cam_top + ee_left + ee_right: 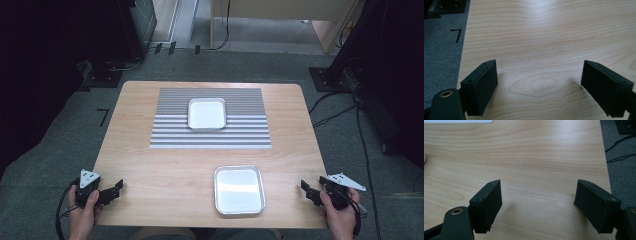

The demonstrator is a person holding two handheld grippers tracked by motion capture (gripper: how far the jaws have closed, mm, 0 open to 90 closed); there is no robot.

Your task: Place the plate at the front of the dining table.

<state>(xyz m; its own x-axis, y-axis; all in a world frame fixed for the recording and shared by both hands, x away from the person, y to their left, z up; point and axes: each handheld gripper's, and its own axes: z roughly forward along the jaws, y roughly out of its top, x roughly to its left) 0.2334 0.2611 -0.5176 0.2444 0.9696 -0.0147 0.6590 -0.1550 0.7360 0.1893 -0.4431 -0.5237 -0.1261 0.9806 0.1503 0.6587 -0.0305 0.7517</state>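
Note:
Two empty metal trays lie on the wooden table (150, 170). One tray (206, 114) sits on a grey striped mat (250, 132) toward the back. The other tray (239, 189) rests on bare wood near the front edge. My left gripper (116, 190) is held at the front left corner, open, with bare wood between its pads (540, 66). At the front right corner my right gripper (312, 185) is also open, its pads wide apart over bare wood (539, 183). Neither gripper touches a tray.
Grey carpet surrounds the table, with a black tape mark (456, 33) off the left edge and cables (619, 157) off the right edge. Dark equipment stands (110, 65) and a wooden desk (280, 15) are beyond the far side.

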